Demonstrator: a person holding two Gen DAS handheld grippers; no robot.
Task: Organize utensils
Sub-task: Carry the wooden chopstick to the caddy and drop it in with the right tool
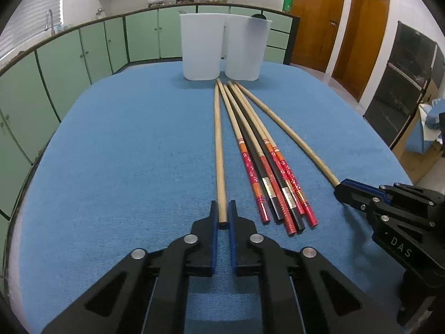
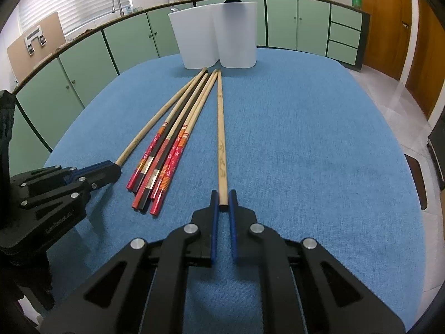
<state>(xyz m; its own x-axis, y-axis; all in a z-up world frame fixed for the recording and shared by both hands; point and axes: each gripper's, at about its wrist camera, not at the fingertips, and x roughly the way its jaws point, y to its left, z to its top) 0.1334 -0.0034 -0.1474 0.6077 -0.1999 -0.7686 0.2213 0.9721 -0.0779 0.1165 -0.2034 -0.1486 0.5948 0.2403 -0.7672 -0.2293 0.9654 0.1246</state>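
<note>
On the blue cloth table (image 1: 125, 153), chopsticks fan out toward me from two white tubs (image 1: 200, 47) (image 1: 244, 50). My left gripper (image 1: 223, 208) is shut on the near end of a plain wooden chopstick (image 1: 218, 144) that lies on the cloth. Further right, my right gripper (image 1: 338, 188) is shut on the end of another plain chopstick (image 1: 292, 128). Several red-and-black patterned chopsticks (image 1: 267, 172) lie loose between the two. In the right wrist view, the right gripper (image 2: 223, 197) pinches its chopstick (image 2: 221, 128), and the left gripper (image 2: 116, 168) holds the other (image 2: 155, 119) beside the bundle (image 2: 167, 153).
The two tubs (image 2: 192, 36) (image 2: 236, 33) stand side by side at the table's far edge, with something dark showing over the right one's rim. Green cabinets (image 1: 69, 61) and a counter with pots run behind. Wooden doors (image 1: 317, 14) are at the far right.
</note>
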